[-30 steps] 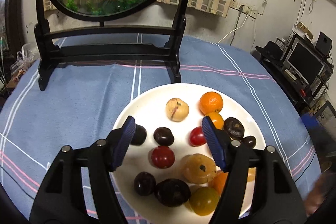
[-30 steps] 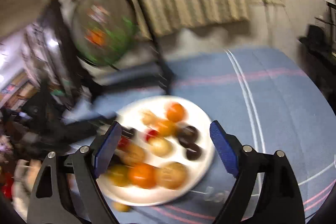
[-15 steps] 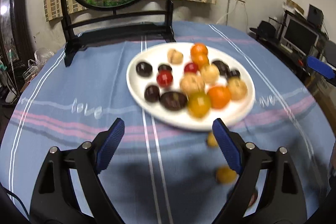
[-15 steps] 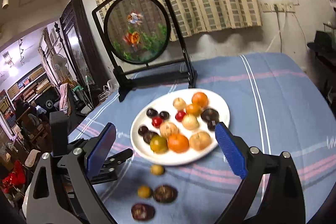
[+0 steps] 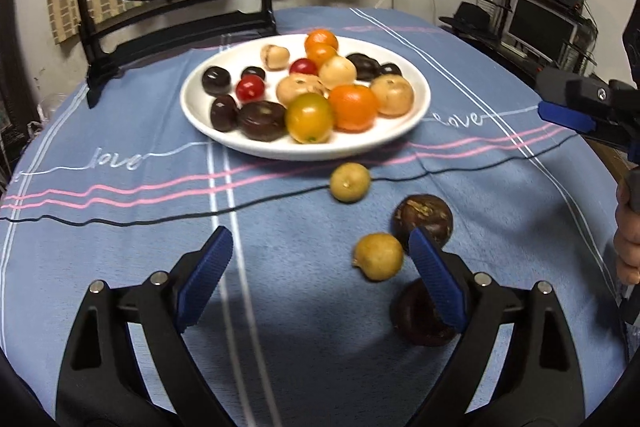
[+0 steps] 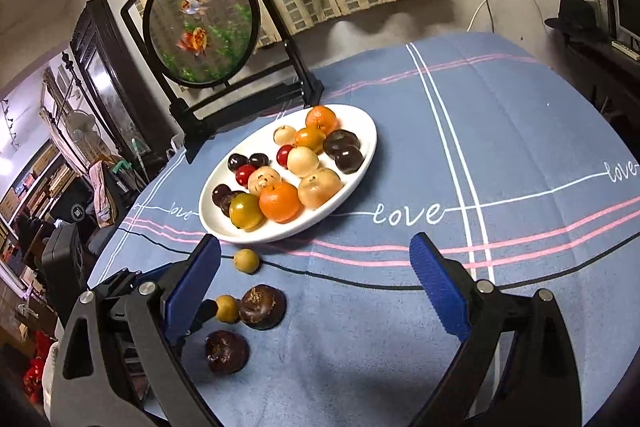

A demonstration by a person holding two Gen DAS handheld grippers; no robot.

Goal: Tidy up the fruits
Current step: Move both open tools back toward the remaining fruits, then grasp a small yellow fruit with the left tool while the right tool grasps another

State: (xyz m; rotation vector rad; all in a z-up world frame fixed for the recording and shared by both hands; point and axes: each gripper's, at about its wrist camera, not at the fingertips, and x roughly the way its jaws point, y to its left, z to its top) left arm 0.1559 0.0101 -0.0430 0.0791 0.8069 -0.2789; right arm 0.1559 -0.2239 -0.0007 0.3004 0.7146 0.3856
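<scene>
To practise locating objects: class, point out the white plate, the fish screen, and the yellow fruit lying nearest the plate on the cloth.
white plate [image 6: 362, 163], right wrist view, bare right rim.
fish screen [image 6: 200, 27], right wrist view, round panel's middle.
yellow fruit [image 5: 349, 182], left wrist view, its centre.

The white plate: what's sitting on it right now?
The white plate holds oranges, red cherry tomatoes, dark chestnuts and tan round fruits. Fruit lying behind the piled front ones is partly covered.

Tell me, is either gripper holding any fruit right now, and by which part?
Nothing is held. The left gripper and right gripper both stand open and empty above the tablecloth.
</scene>
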